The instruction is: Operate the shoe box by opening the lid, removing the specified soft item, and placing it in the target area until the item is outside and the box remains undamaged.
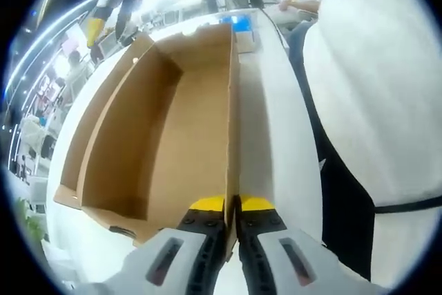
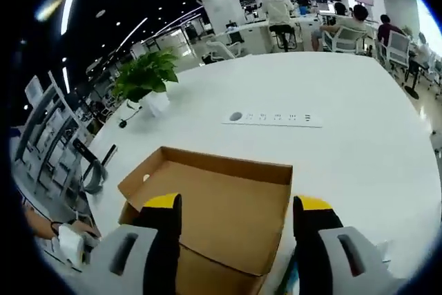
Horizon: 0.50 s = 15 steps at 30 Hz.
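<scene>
In the left gripper view the left gripper (image 1: 232, 206) has its yellow-tipped jaws pinched narrow on the thin edge of the shoe box (image 1: 166, 136), gripping the long cardboard wall nearest the person. The box lies open on the white bench (image 1: 273, 136), its brown inside facing the camera, and nothing can be made out inside it from this angle. A flap folds outward along the far long side. Beyond the box's far end a small blue thing (image 1: 242, 23) sits on the bench, too blurred to tell what it is. The person's white garment (image 1: 373, 81) crowds the right side of this view, close beside the bench edge.

In the right gripper view the right gripper (image 2: 236, 220) has its jaws spread wide, one to each side of a cardboard panel of the box (image 2: 221, 205), with clear gaps and no grip on it. Past the box a flush power strip (image 2: 273, 118) is set into the bench top, well apart from the box. A potted green plant (image 2: 143, 77) stands near the bench's far left corner. Grey chairs (image 2: 48, 143) line the left side, and people sit at desks (image 2: 318, 22) far behind.
</scene>
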### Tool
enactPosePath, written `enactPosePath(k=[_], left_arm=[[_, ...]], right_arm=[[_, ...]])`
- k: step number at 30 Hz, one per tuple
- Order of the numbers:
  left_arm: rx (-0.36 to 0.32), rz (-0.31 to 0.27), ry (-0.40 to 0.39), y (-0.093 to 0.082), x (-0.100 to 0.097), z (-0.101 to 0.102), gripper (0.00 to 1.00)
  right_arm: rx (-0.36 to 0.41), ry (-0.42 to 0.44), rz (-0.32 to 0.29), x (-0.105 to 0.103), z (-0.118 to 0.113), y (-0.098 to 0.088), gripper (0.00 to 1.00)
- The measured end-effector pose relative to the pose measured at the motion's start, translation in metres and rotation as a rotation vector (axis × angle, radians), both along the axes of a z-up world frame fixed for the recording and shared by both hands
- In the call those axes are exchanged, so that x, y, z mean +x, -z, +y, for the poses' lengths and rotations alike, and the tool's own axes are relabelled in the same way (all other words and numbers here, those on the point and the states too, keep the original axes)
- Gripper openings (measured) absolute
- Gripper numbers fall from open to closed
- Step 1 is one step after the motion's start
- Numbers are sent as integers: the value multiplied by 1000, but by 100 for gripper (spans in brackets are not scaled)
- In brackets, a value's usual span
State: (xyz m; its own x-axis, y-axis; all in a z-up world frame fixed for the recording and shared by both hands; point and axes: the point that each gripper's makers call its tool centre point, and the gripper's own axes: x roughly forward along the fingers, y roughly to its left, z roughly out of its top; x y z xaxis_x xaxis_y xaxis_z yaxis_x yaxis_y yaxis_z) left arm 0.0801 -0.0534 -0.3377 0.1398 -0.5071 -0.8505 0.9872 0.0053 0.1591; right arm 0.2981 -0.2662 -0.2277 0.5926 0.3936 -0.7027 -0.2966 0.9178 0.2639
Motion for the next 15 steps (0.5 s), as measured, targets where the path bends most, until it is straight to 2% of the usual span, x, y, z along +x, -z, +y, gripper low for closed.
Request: enactPosePath(k=[2, 6, 9, 13, 15], left_arm=[[0, 0, 0, 0, 0, 0, 4], [0, -1, 6, 1, 0, 0, 4], [4, 5, 6, 1, 0, 0, 4], [5, 6, 5, 1, 0, 0, 4], [5, 6, 3, 1, 0, 0, 4]], right_arm=[[4, 9, 16, 0, 0, 3, 81], [-65, 12, 13, 5, -6, 10, 81], [-70, -4, 2, 10, -4, 12, 84], [-86, -23, 24, 12, -2, 19, 89], [-107, 7, 52, 13, -8, 23, 92]])
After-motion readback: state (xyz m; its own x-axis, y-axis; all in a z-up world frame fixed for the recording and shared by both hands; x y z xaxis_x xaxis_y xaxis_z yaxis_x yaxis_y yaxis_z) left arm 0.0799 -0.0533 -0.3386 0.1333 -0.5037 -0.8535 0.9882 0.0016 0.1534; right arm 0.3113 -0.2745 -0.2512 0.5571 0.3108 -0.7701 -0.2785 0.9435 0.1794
